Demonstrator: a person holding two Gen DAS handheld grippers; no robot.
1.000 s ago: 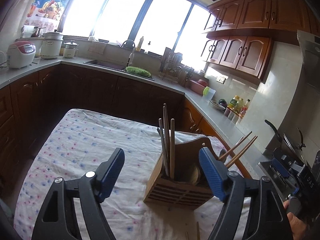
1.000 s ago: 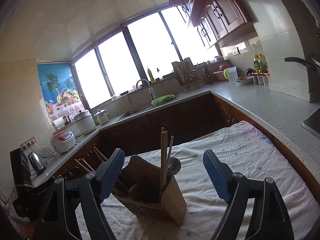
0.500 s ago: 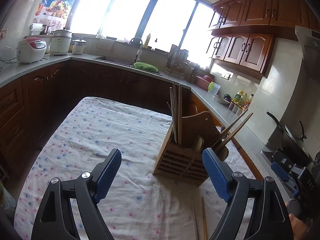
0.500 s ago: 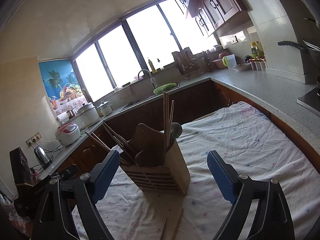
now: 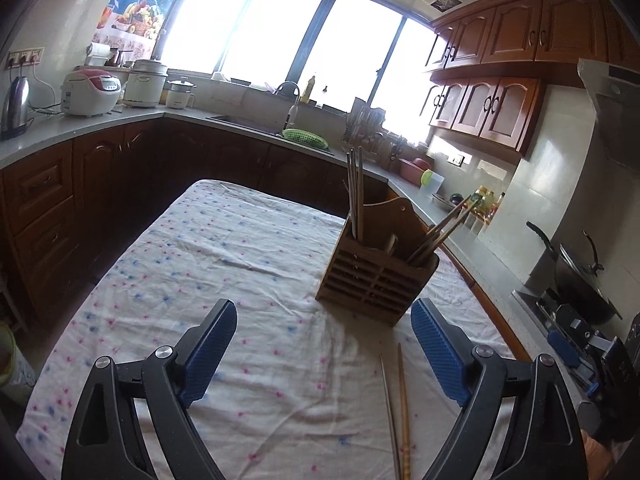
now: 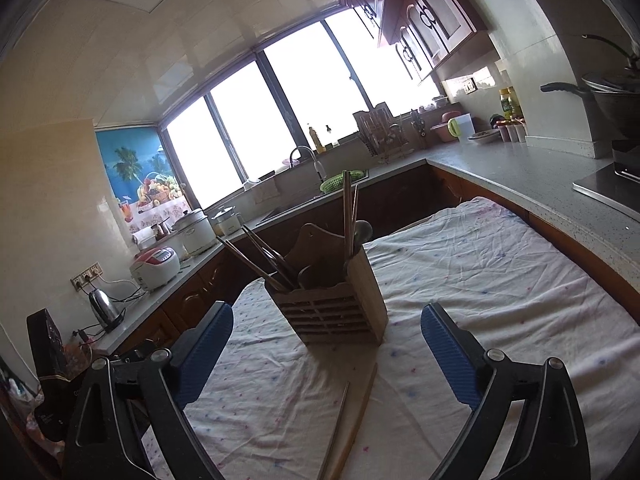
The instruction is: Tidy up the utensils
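The left gripper (image 5: pixel 323 347) had just spread its jaws wide, nothing between them; the right gripper (image 6: pixel 326 354) likewise, its jaws apart and empty. Both pointed slightly downward over the cloth-covered counter (image 5: pixel 224 256). A slatted wooden holder (image 5: pixel 376 276) stood upright on it with chopsticks and a spoon inside. Two loose chopsticks (image 5: pixel 398 412) lay flat just before the holder, near the right jaw of the left gripper.
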